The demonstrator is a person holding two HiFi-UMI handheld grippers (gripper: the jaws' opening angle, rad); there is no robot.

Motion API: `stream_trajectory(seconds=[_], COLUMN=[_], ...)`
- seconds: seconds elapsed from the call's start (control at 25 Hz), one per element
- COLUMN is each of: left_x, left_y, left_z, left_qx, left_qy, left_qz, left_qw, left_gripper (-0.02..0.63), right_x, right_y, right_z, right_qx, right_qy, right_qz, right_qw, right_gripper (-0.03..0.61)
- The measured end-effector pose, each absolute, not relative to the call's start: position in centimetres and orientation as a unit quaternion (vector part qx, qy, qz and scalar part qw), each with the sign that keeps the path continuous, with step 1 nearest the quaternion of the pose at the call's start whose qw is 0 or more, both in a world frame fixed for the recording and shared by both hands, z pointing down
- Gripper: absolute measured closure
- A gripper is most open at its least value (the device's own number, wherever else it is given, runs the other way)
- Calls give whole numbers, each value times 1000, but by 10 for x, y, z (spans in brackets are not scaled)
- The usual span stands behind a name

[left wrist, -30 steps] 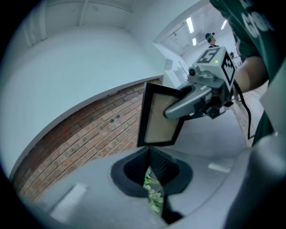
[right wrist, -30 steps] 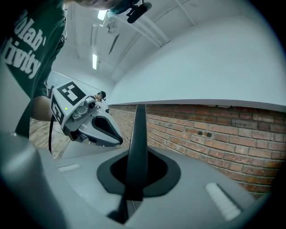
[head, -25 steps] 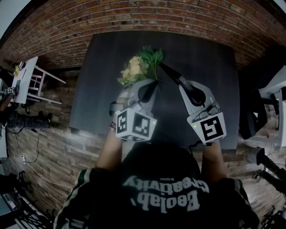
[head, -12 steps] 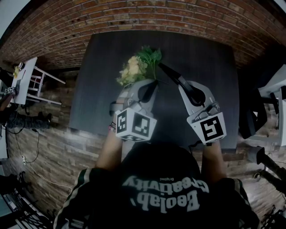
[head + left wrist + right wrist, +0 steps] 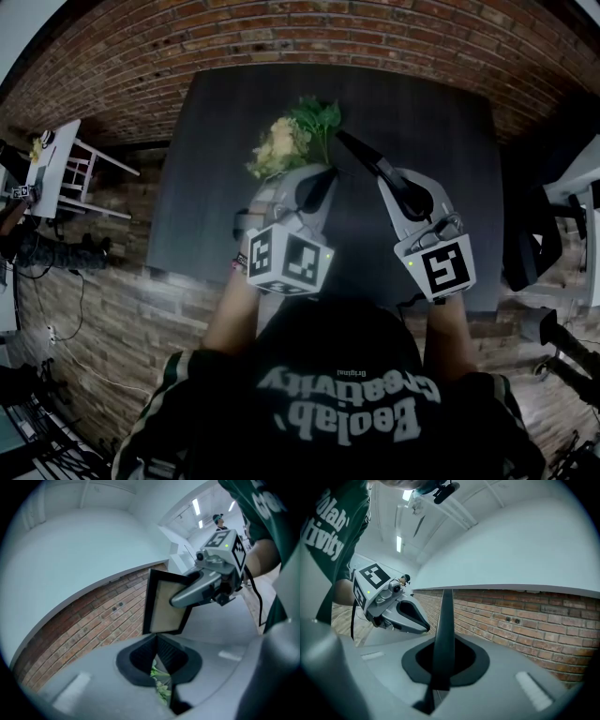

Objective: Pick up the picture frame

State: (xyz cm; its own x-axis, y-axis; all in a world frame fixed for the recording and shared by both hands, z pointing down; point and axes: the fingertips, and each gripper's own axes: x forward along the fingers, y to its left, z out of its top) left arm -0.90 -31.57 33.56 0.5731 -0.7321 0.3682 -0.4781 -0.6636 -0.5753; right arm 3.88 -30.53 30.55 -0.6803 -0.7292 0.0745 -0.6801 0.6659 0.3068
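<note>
The picture frame, black-rimmed with a pale beige panel, hangs above the dark table. My right gripper is shut on its edge. In the right gripper view the frame stands edge-on as a thin dark blade between the jaws of the right gripper. My left gripper is shut on the green stems of a flower bunch with pale yellow blooms and green leaves. The stems show pinched in the left gripper. The two grippers are side by side, close together.
A red brick wall runs behind the table. At the left stands a white chair; dark chairs stand at the right. The person's dark green shirt fills the bottom of the head view.
</note>
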Motion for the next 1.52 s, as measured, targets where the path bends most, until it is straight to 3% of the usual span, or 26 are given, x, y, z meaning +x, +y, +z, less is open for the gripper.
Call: stream_trajectory(seconds=[1.52], left_x=[-3], left_y=[-310], left_z=[343], left_qx=[-860], left_qy=[349], left_qz=[-307], left_qw=[210], left_gripper=[611], right_x=[47], right_y=[-300], right_z=[320], right_qx=[388], right_qy=[-902], right_qz=[-134], right_qw=[133], right_gripper=[562])
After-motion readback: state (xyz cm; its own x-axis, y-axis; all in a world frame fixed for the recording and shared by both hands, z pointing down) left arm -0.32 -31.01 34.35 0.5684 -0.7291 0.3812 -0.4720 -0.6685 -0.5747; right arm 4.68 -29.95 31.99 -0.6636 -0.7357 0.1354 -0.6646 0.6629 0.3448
